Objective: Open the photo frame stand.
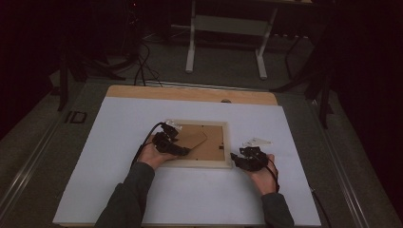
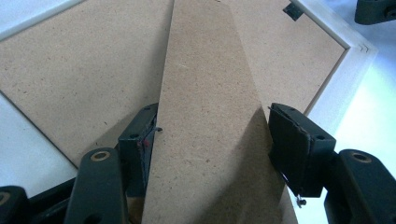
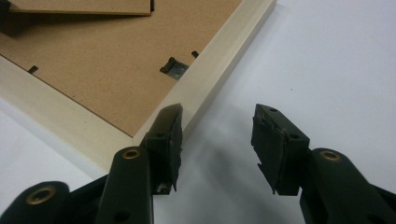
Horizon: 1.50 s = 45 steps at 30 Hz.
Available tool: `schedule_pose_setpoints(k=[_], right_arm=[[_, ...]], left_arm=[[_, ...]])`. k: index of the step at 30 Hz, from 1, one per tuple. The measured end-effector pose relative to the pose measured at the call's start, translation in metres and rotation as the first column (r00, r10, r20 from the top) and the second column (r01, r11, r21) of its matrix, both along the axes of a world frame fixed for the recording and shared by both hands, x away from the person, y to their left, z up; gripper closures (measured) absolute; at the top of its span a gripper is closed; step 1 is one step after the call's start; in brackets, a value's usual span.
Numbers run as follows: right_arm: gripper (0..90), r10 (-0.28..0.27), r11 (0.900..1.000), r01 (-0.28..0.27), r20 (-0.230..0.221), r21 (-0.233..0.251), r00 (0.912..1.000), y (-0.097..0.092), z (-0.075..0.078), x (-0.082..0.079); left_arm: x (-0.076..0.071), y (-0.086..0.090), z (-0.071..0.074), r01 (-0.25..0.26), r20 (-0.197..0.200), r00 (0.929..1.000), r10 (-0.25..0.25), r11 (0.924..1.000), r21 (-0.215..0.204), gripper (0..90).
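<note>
Two hands come in from the near edge of the bench [image 1: 119, 190], each with a gripper, in the high view. Nearest on that side, the right gripper [image 1: 248, 159] sits just off the near right corner of the picture frame [image 1: 202, 164], which lies face down on the white sheet at mid-bench. The right gripper view adds what the high view cannot resolve: its fingers [image 3: 169, 135] stand apart with bare white surface between them, one finger just beside the pale wooden corner [image 3: 187, 109], whether touching I cannot tell, gripping nothing. A small metal clip [image 3: 173, 67] shows on the brown backing board there. A little farther in, the left gripper [image 1: 166, 142] rests over the frame's left part. The left gripper view shows its fingers [image 2: 140, 142] either side of the fibreboard stand leg [image 2: 210, 140], one finger against the leg's edge, the other close by its far edge; whether they press on it I cannot tell. Beyond the bench, the high view shows white stand legs [image 1: 225, 45] on a dark floor
</note>
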State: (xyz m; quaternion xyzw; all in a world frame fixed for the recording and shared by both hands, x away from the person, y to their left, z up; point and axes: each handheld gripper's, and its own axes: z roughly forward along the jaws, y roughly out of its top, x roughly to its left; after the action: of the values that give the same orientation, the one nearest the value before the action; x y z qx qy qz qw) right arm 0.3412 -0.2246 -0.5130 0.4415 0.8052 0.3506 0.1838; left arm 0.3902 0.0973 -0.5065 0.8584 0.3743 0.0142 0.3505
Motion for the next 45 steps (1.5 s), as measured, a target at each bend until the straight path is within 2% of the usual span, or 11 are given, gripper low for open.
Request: schedule_pose_setpoints(k=[8,10,15,20,24,31,37,45], right_arm=[[52.3,-0.003,1.0,0.003,-0.003,-0.005,1.0,-0.001,0.0,0.0],[52.3,0.0,0.9999,0.0,-0.011,0.014,0.9999,-0.001,0.001,0.0],[52.2,0.007,0.9999,-0.006,-0.006,0.01,1.0,0.0,0.005,0.002],[52.2,0.01,0.9995,-0.01,-0.014,0.029,0.9999,0.0,0.007,0.007],[51.8,0.016,0.9991,-0.015,-0.037,0.04,0.9992,0.003,0.006,0.012],[51.6,0.024,0.9986,-0.021,-0.049,0.048,0.9985,0.008,0.007,0.019],[51.3,0.021,0.998,-0.018,-0.045,0.061,0.9987,0.009,0.012,0.024],[50.3,0.018,0.9988,-0.016,-0.045,0.047,0.9988,0.007,0.015,0.028]], left_arm=[[-0.001,-0.001,0.001,0.005,0.021,0.9998,-0.005,0.9999,0.011,39.1],[-0.002,-0.002,0.002,0.005,0.025,0.9997,-0.005,0.9998,0.017,39.2],[-0.003,-0.004,0.004,0.006,0.04,0.9992,-0.007,0.9994,0.033,39.2],[-0.005,-0.005,0.005,0.006,0.058,0.9983,-0.008,0.9991,0.042,39.2],[-0.007,-0.006,0.007,0.013,0.082,0.9965,-0.017,0.9984,0.055,39.2],[-0.011,-0.008,0.012,0.017,0.121,0.9923,-0.025,0.9976,0.067,39.2],[-0.015,-0.009,0.014,0.012,0.145,0.9892,-0.023,0.997,0.076,39.2],[-0.021,-0.011,0.017,0.005,0.185,0.9826,-0.021,0.9962,0.086,39.2]])
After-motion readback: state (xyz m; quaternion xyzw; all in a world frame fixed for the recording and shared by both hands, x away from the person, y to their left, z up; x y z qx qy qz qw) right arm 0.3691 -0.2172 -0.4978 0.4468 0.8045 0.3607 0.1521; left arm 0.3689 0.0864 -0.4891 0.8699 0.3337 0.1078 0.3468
